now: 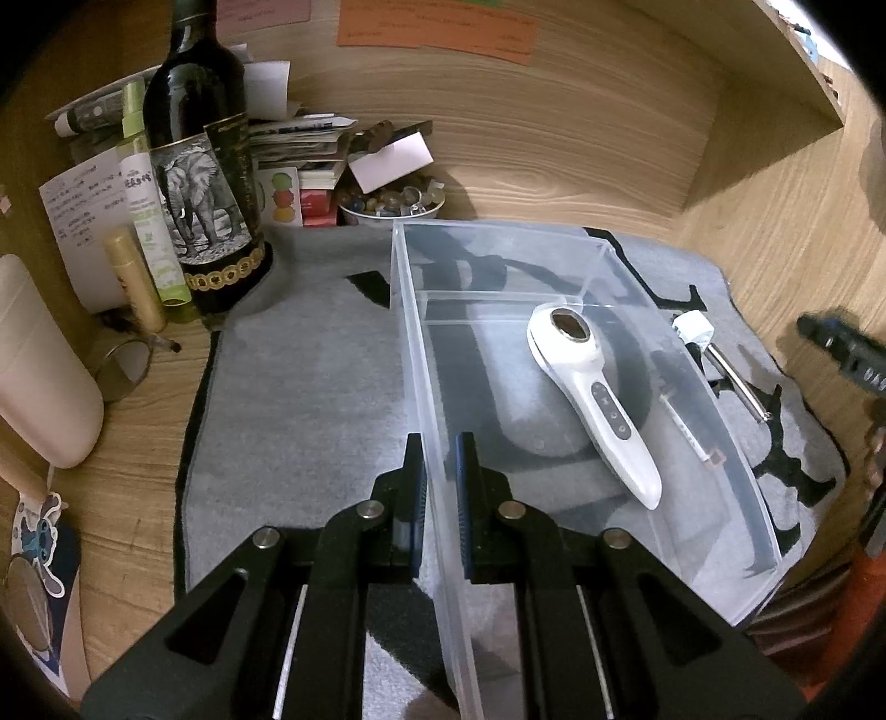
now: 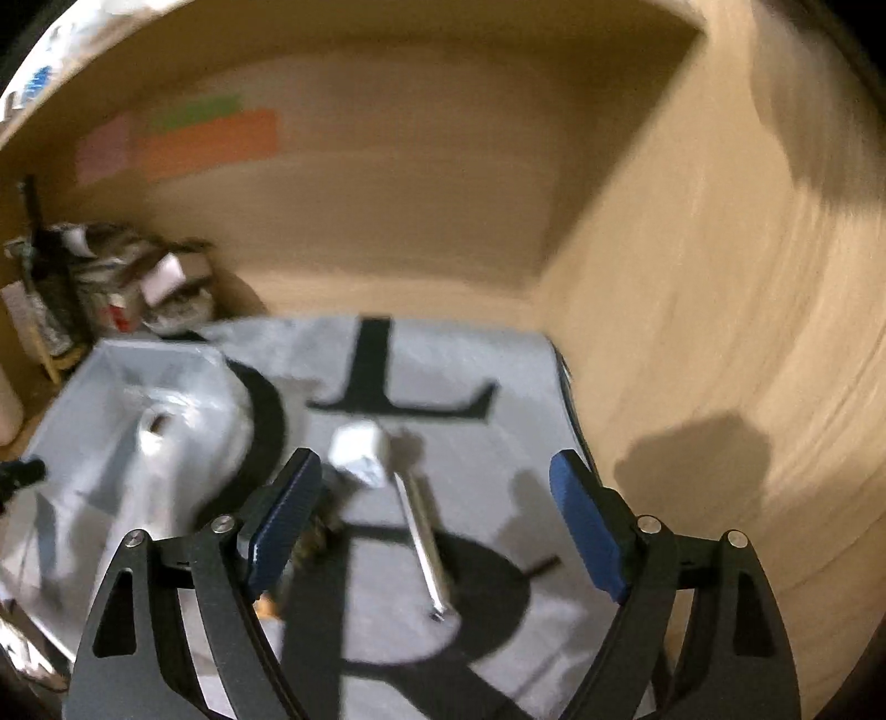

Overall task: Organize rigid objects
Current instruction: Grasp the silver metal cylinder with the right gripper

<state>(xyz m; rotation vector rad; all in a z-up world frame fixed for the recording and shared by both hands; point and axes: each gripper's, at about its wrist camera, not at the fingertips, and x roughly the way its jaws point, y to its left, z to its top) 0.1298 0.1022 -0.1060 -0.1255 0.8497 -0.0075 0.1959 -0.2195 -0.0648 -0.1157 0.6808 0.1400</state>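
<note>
While left gripper point(image 1: 440, 471) clamps bin wall point(image 1: 412, 332)

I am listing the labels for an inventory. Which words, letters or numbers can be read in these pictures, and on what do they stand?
"L": large black letter on the grey mat.
Wine bottle: elephant picture; gold text too small.
Green tube, white note, orange paper: writing unreadable.
</note>
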